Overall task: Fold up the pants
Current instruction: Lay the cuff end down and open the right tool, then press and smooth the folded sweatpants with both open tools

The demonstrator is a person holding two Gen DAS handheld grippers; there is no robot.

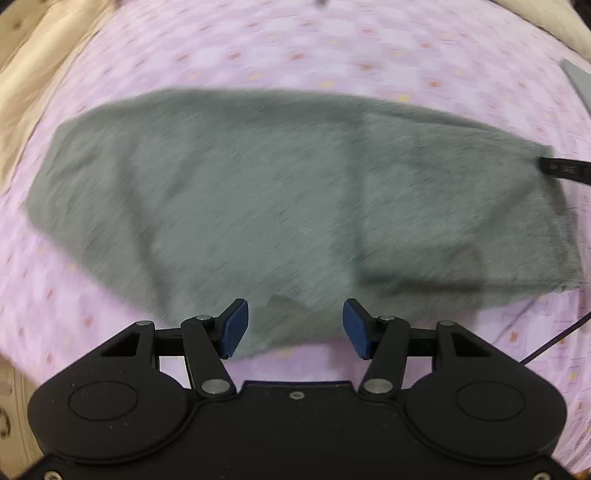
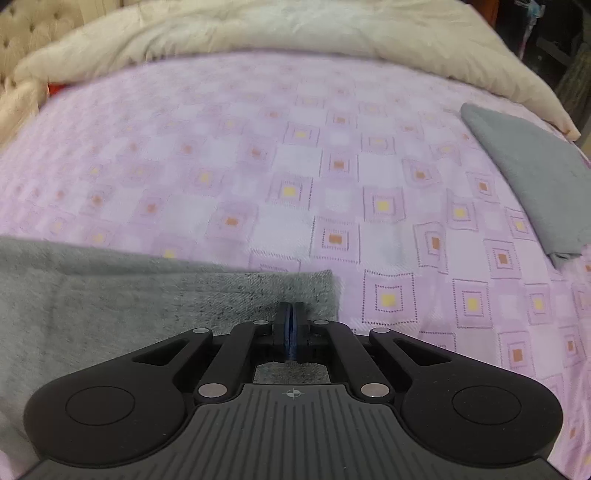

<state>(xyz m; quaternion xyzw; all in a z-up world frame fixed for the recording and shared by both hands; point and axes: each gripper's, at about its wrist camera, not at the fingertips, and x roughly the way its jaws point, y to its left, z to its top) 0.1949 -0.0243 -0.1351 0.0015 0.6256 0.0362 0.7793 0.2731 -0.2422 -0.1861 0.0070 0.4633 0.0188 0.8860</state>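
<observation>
Currently, by part:
Left gripper (image 1: 295, 328): jaws stand apart with nothing pressed between the blue pads (image 1: 236, 328); the near edge of the grey pants (image 1: 258, 192) lies under the gap, whether touched cannot be told.
Right gripper (image 2: 291, 328): jaws clenched together, pads meeting; they sit over the corner of the pants (image 2: 147, 295), but whether cloth is pinched between them cannot be told.
Pants: spread flat on the bedspread, running wide to both sides ahead of the left jaws; in the right wrist view they stretch off to the left of the jaws, their corner ending just to the right of the tips.
Bedspread (image 2: 258, 166): pink-lilac with a pattern of squares, bare ahead of and to the right of the right jaws.
Folded grey cloth (image 2: 535, 177): lies well apart from the pants, far to the right of and ahead of the right jaws.
Cream duvet (image 2: 295, 29): bunched along the far edge of the bed, well beyond both jaws.
Black object (image 1: 565, 170): pokes in far to the right of the left jaws, over the pants' end; too blurred to name.
Dark cable (image 1: 554, 343): runs across the bedspread to the right of the left jaws.
View: left wrist picture is motion-blurred.
</observation>
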